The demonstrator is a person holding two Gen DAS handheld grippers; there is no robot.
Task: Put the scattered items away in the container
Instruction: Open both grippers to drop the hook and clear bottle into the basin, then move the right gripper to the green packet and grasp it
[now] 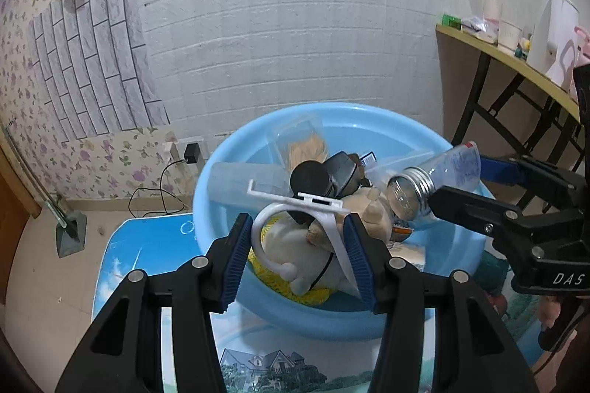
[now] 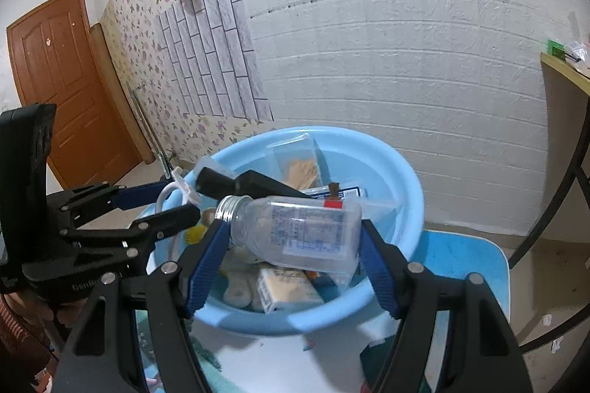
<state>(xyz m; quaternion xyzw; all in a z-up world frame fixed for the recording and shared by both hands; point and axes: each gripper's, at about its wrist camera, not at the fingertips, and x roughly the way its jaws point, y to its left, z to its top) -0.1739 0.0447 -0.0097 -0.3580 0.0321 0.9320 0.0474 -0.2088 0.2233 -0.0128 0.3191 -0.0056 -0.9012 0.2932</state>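
1. White brick-pattern wall behind; a low bench (image 1: pixel 140 245) with a blue printed top carries a light-blue basin (image 1: pixel 457 241) standing toward its far edge.
2. Left gripper (image 1: pixel 295 245) is partly closed on a white plastic hook (image 1: pixel 280 208), pads against its curved part and strap. The hook hangs over the basin's near rim, its flat bar lying crosswise to the fingers.
3. Right gripper (image 2: pixel 295 245) stands wider, clamped on a clear bottle (image 2: pixel 302 230) with a bare metal neck. The bottle's long axis runs across the jaws, neck toward the left gripper, and its body is above the basin's inside.
4. Deciding relation: both held things are already over the basin, so each drop is straight down. The bottle sits further in; the hook is nearer the rim and may need a little more reach.
5. Left view shows the pile below: a plush toy (image 1: pixel 295 245), a black cylinder (image 1: pixel 309 177), a bag of sticks (image 1: pixel 306 149).
6. Right view alone shows a carton (image 2: pixel 287 289) at the bottom and a teal cloth (image 2: pixel 214 367) on the bench's near edge, apparently untidied.
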